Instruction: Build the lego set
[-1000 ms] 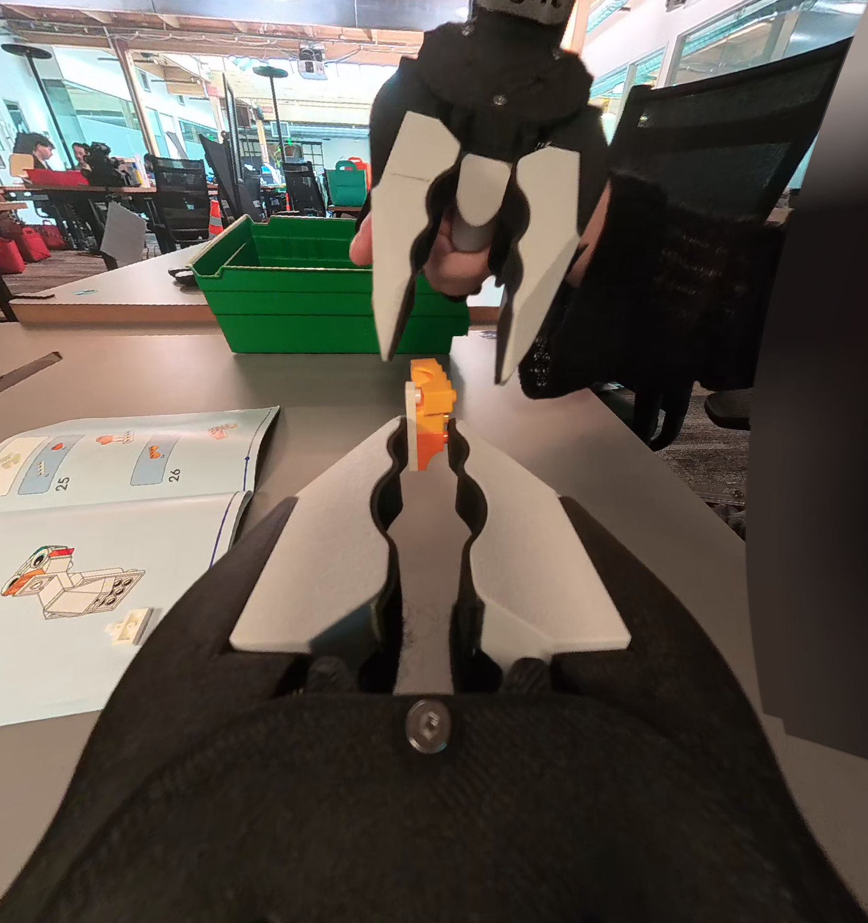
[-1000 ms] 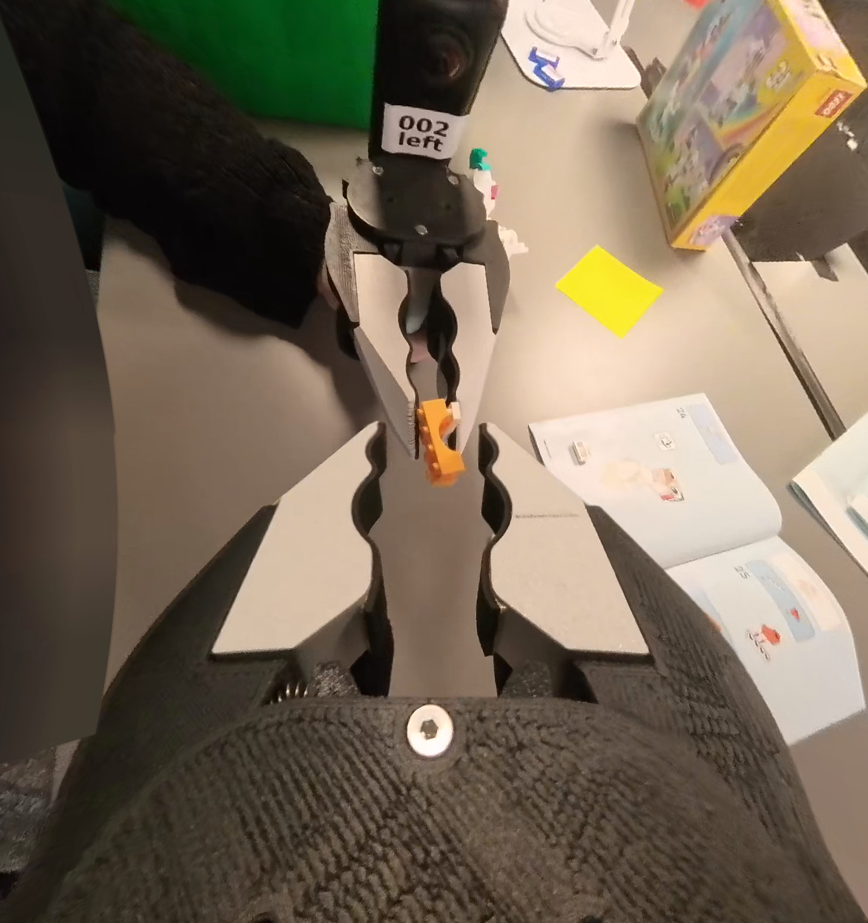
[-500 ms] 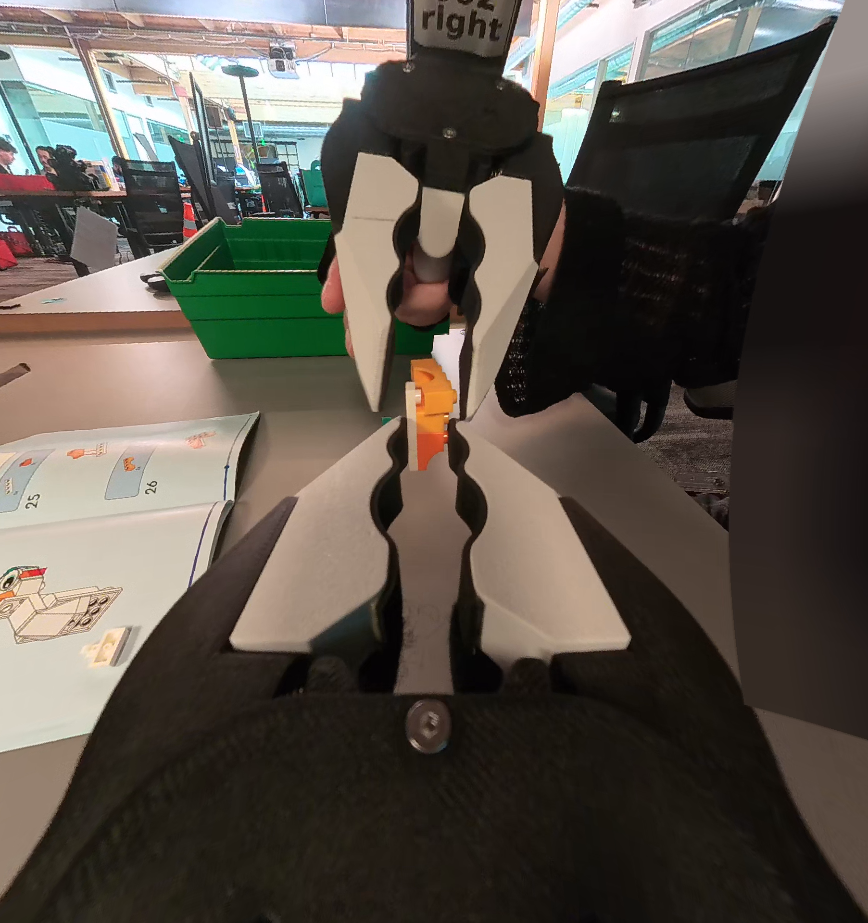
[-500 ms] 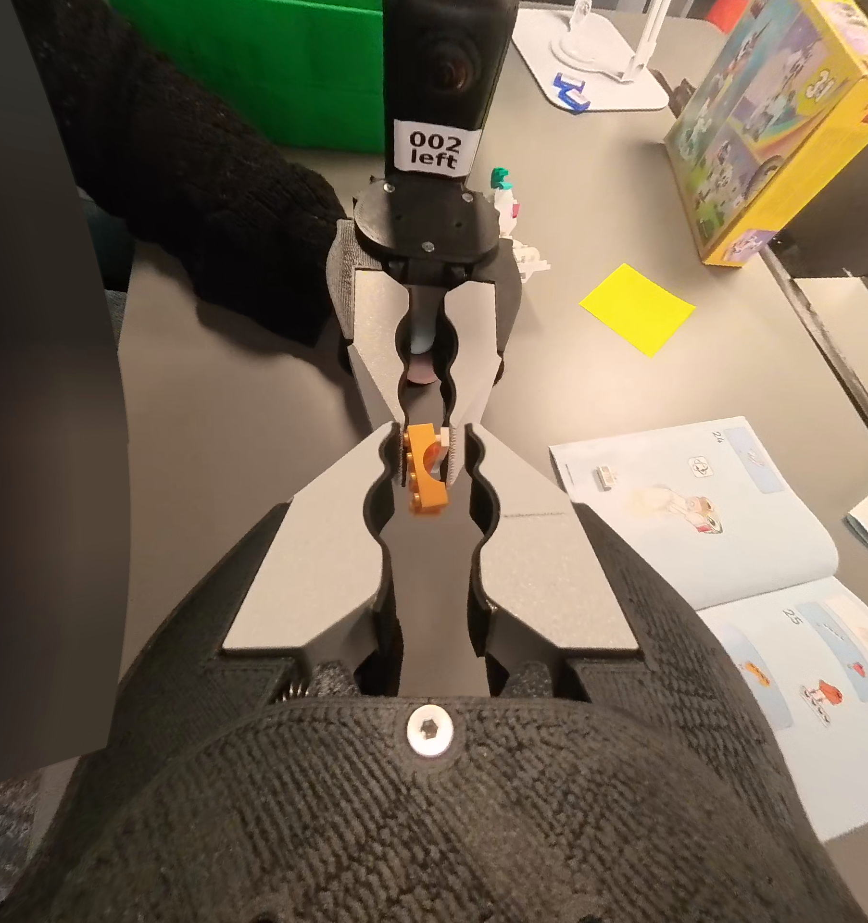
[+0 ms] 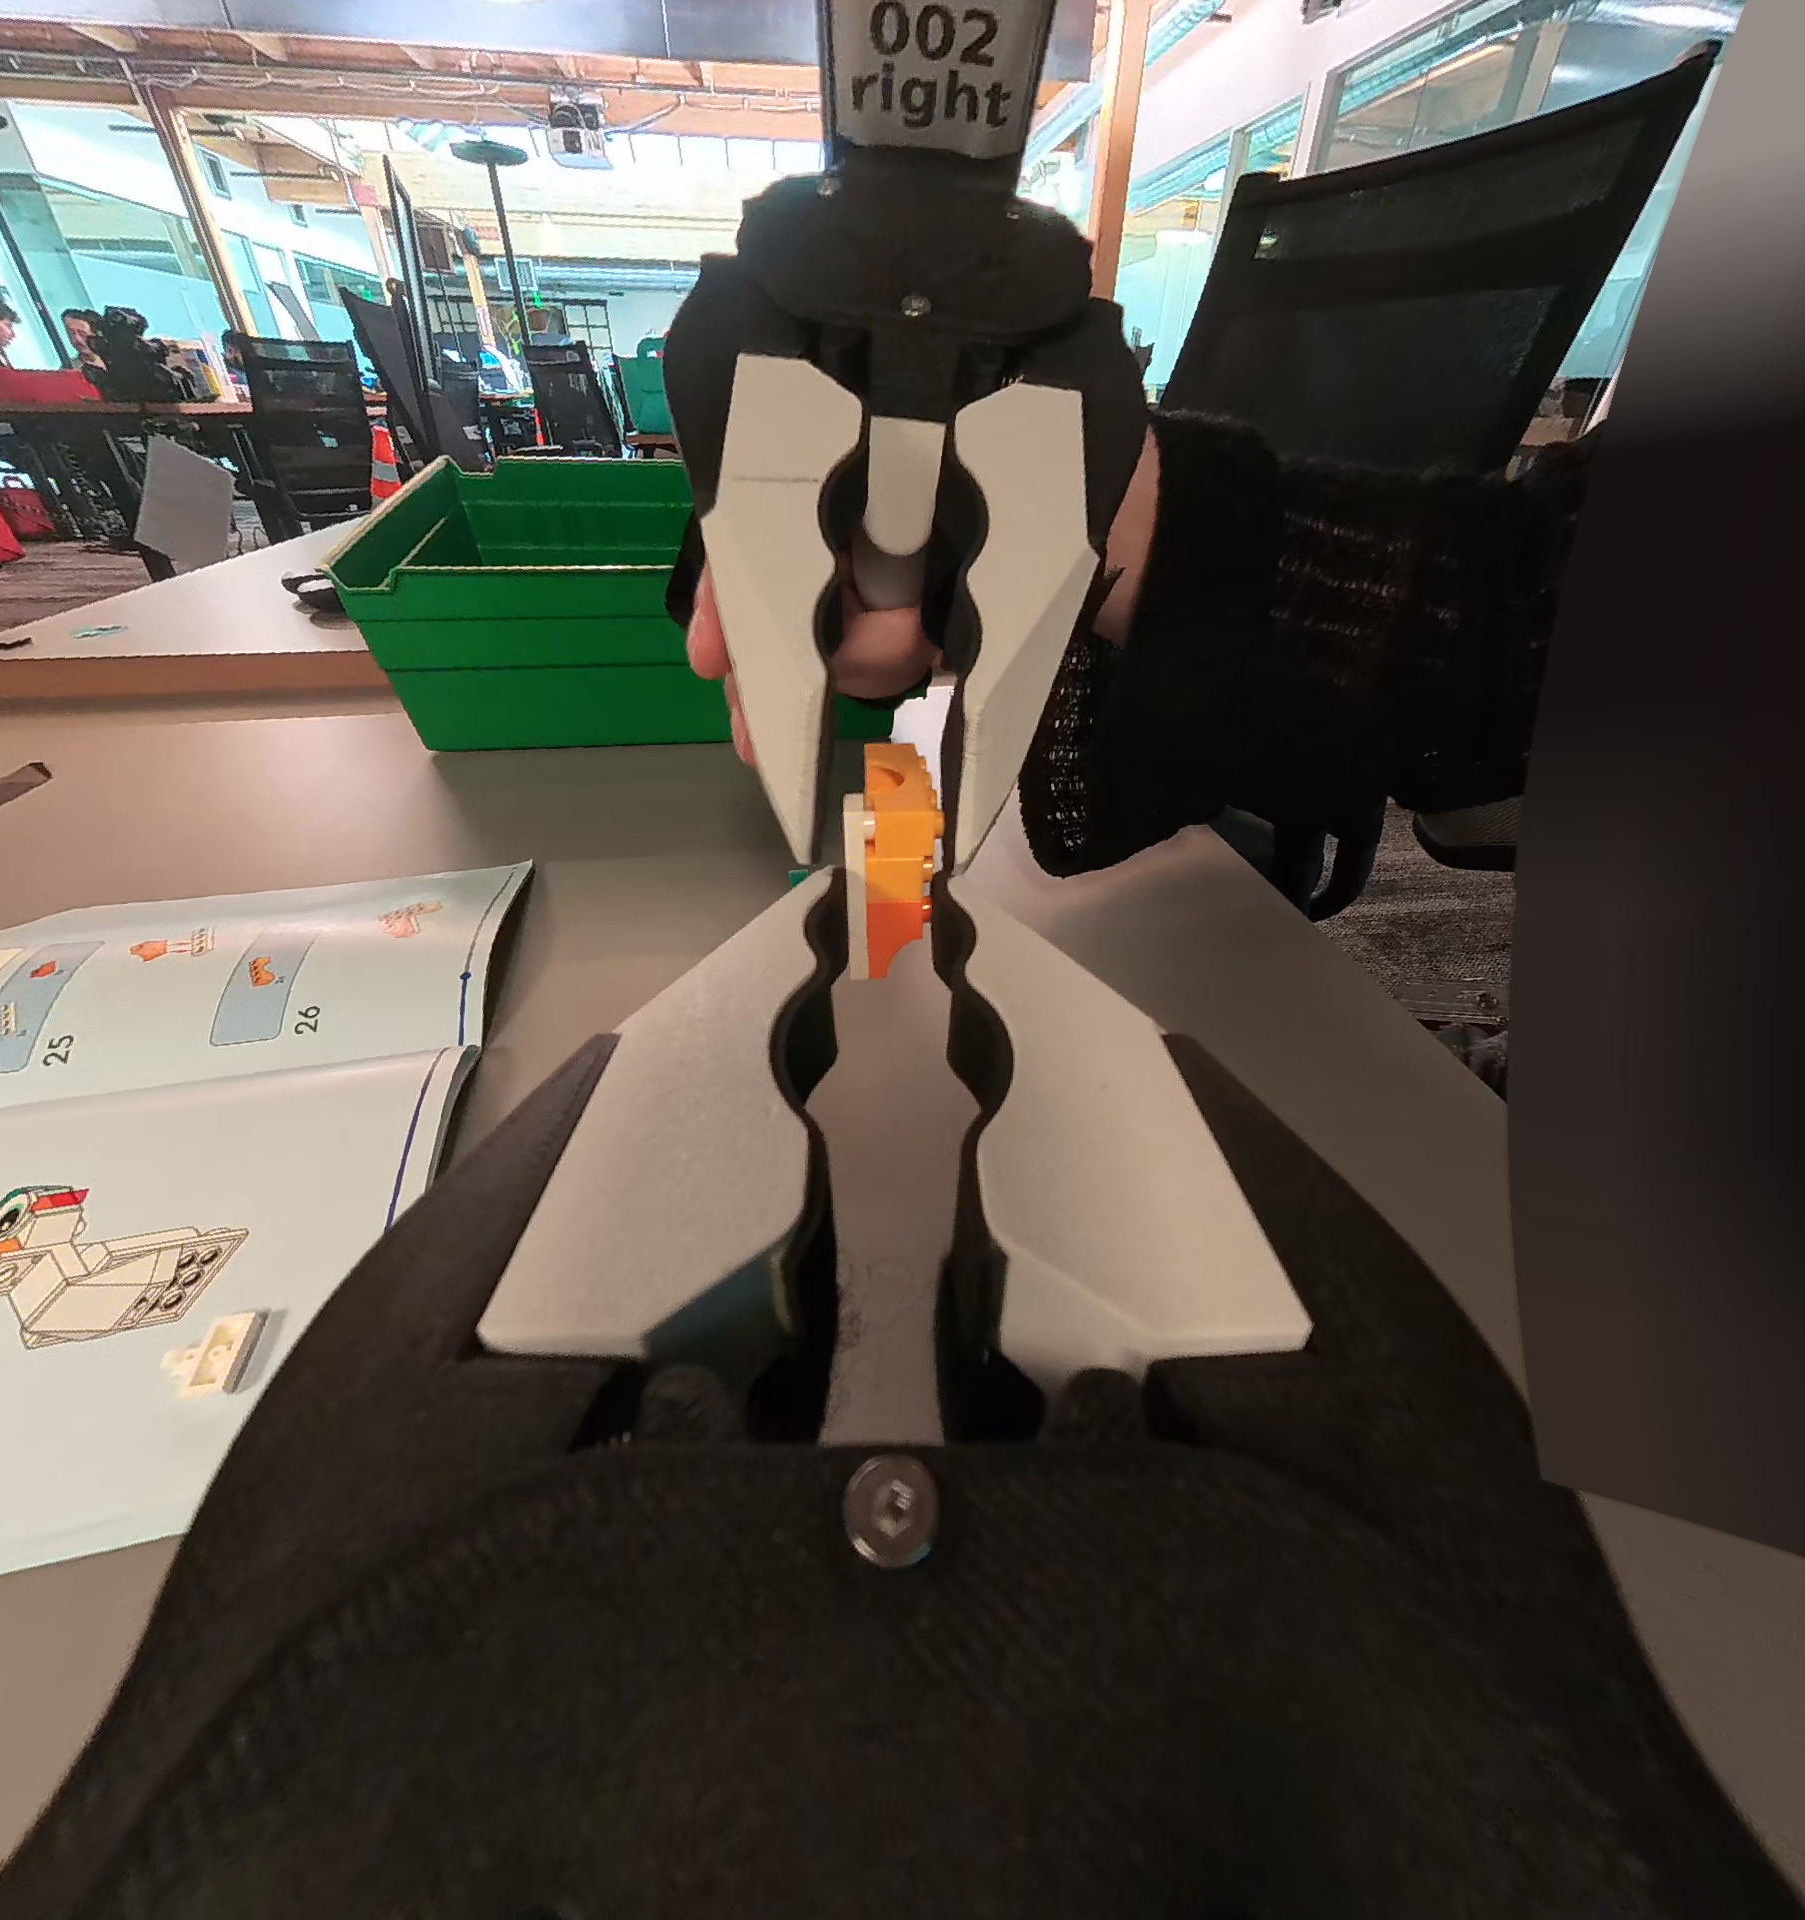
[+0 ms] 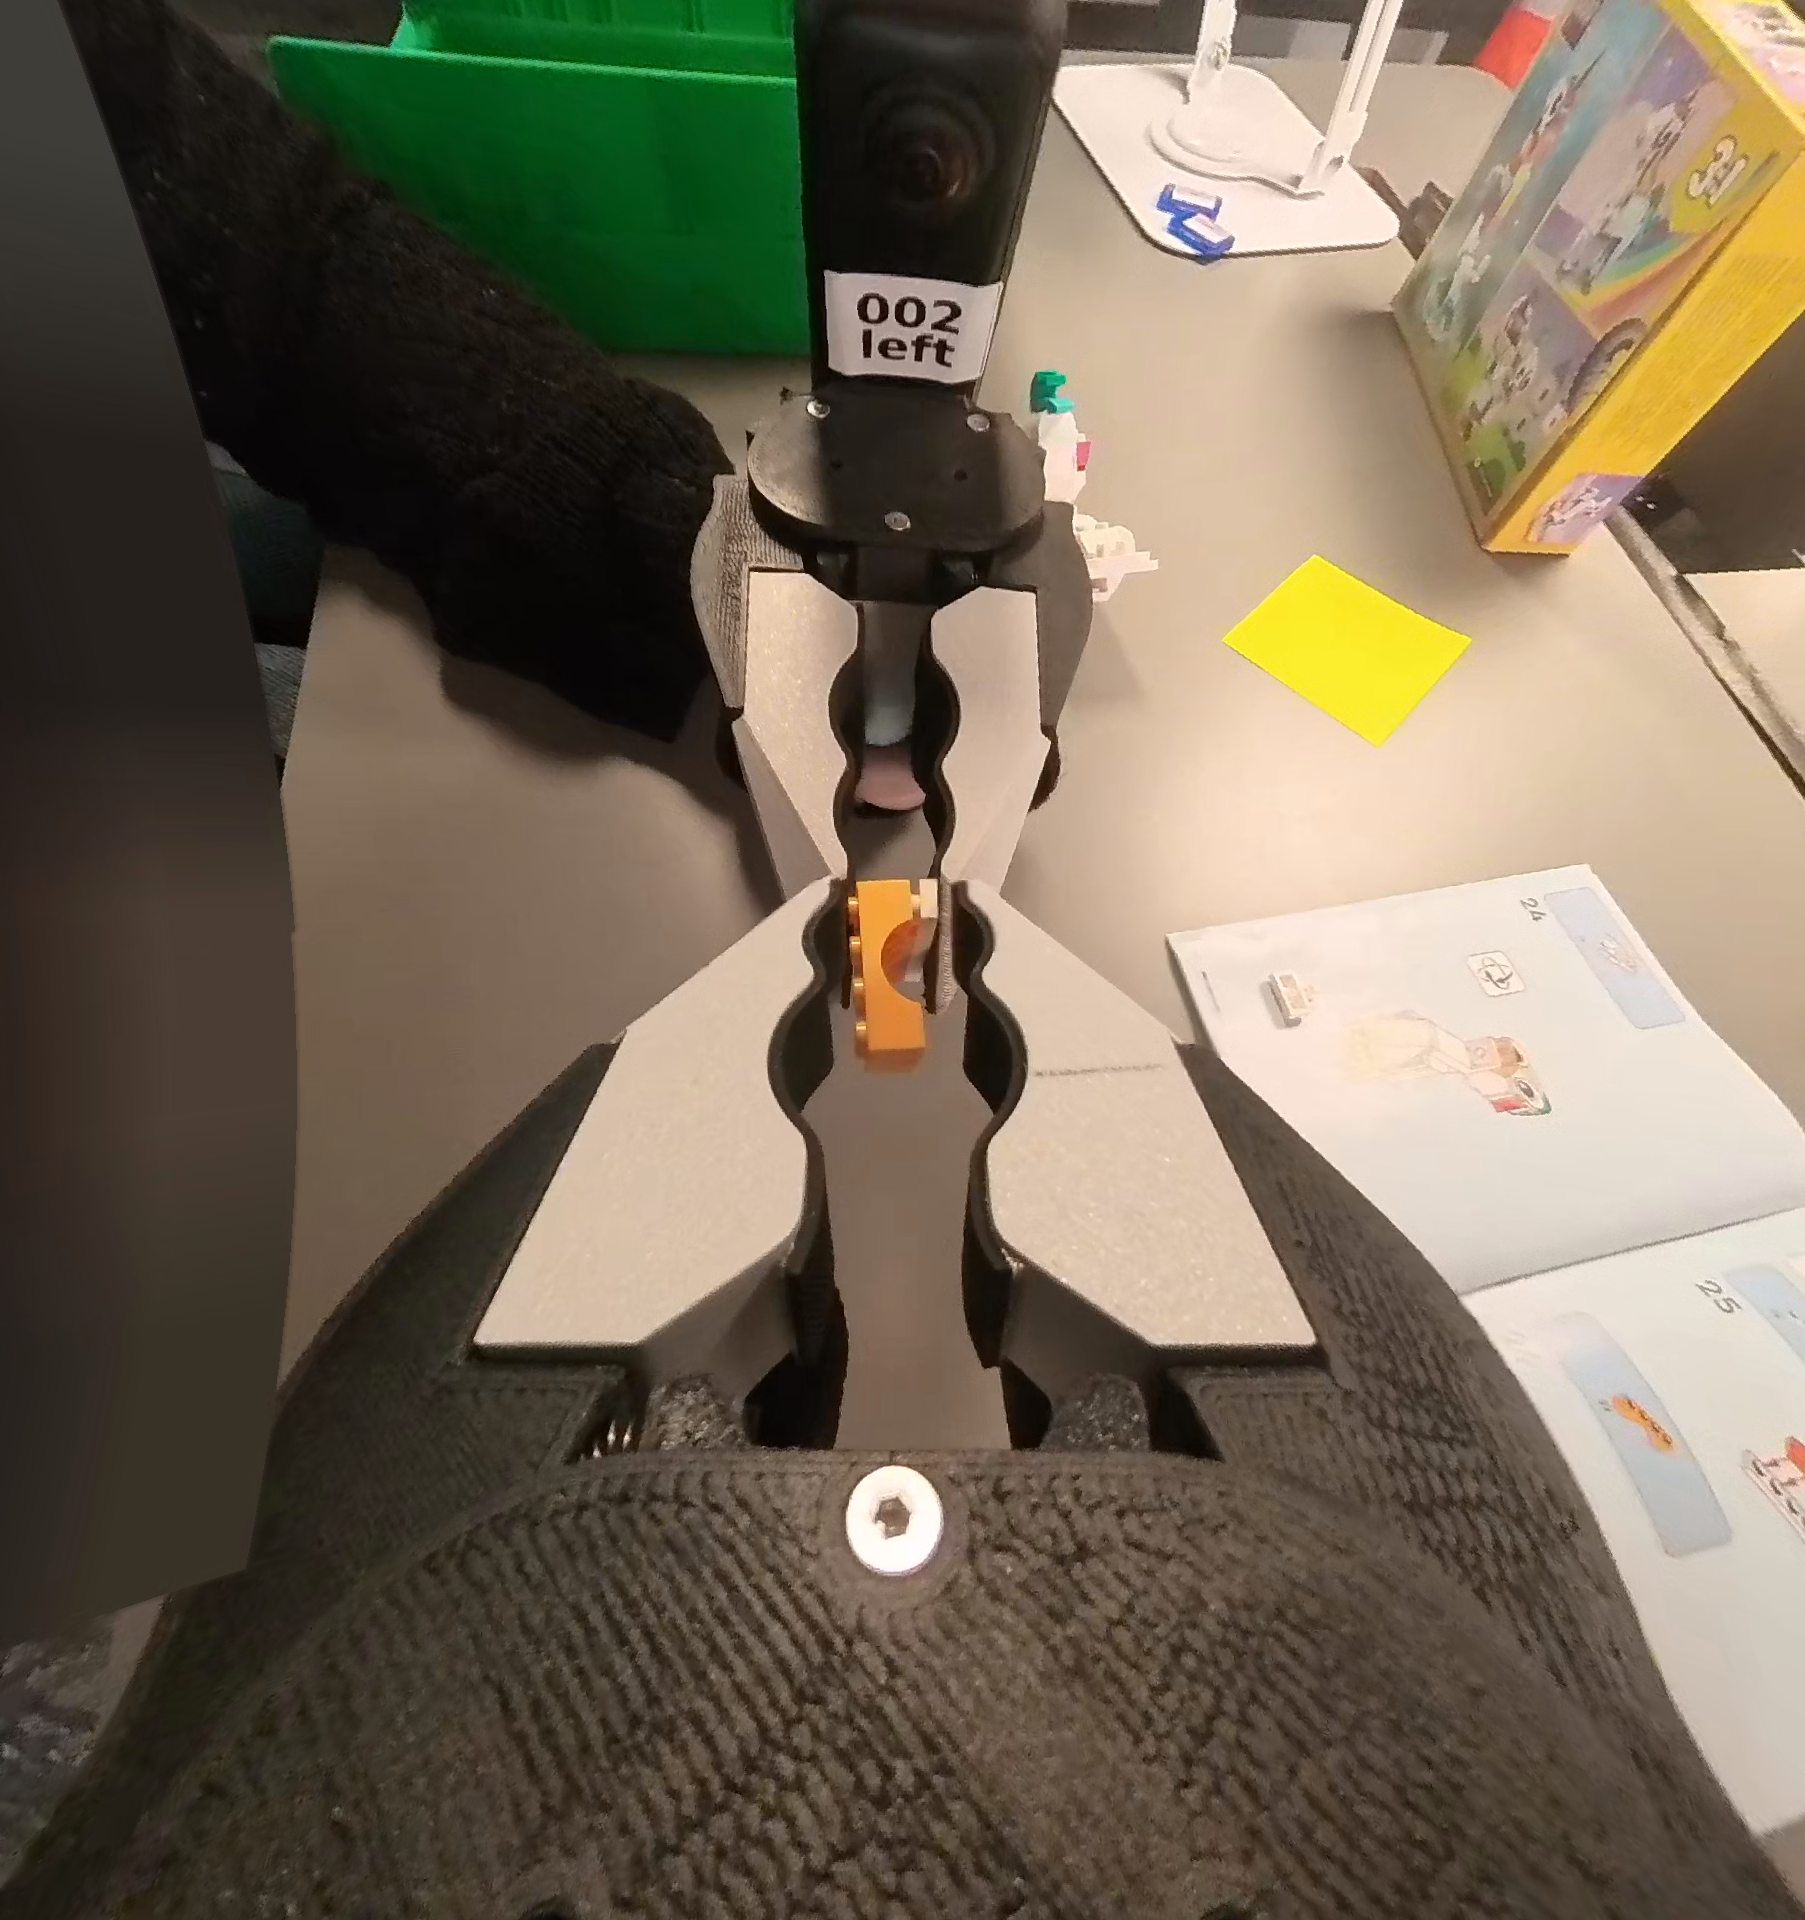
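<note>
Small orange-and-white lego piece pinched at left gripper tips above table, right gripper spread around it: light, rigid, slippery; best gripped across flat sides.

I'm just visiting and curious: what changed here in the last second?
The right gripper came in toward the left gripper, and its fingers closed in around the orange lego piece, which they now flank. The left gripper stayed shut on that piece. The instruction booklet didn't move.
</note>
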Demonstrator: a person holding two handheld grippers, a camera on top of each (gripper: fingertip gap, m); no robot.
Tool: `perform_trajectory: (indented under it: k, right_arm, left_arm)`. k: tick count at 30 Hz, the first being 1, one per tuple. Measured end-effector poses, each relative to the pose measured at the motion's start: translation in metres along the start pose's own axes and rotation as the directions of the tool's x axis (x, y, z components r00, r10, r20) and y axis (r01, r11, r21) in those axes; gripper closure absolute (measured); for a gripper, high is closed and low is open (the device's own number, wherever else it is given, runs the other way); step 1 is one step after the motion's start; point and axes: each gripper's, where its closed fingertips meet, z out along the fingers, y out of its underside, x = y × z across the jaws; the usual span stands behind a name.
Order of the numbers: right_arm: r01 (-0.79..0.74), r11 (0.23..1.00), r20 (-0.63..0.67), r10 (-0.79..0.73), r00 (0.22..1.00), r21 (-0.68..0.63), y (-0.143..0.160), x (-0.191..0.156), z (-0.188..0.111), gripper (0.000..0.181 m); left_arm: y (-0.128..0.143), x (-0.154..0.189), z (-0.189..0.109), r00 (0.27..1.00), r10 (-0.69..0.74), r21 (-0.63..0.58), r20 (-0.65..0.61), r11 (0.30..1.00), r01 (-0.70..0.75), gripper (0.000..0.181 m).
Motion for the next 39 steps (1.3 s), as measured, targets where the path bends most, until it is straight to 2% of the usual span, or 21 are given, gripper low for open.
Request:
perform_trajectory:
  k: [12, 35, 36, 38, 39]
  right_arm:
    - [-0.063, 0.995, 0.061, 0.058, 0.996, 0.076, -0.0036, -0.0052, -0.0005, 0.168]
    - [-0.067, 0.993, 0.017, 0.066, 0.998, 0.096, 0.0025, -0.0042, -0.0001, 0.168]
    - [-0.064, 0.992, 0.012, 0.063, 0.998, 0.108, 0.0016, -0.0039, -0.0005, 0.167]
    - [-0.095, 0.986, 0.045, 0.090, 0.995, 0.136, -0.0025, -0.0077, -0.0022, 0.145]
    - [-0.110, 0.982, 0.056, 0.102, 0.993, 0.154, -0.0049, -0.0083, -0.0044, 0.142]
  left_arm:
    - [-0.0020, 0.0037, -0.0009, 0.999, 0.041, 0.011, -0.012, 0.999, -0.040, 0.167]
    - [0.0058, 0.0012, 0.0023, 0.997, 0.079, -0.049, 0.023, 0.996, -0.077, 0.167]
    - [0.0049, 0.0009, 0.0020, 0.997, 0.075, -0.042, 0.022, 0.996, -0.074, 0.167]
    - [0.0032, -0.0024, 0.0002, 0.998, 0.052, -0.029, 0.032, 0.998, -0.051, 0.167]
    - [0.0026, -0.0043, -0.0011, 0.999, 0.040, -0.024, 0.036, 0.999, -0.040, 0.167]
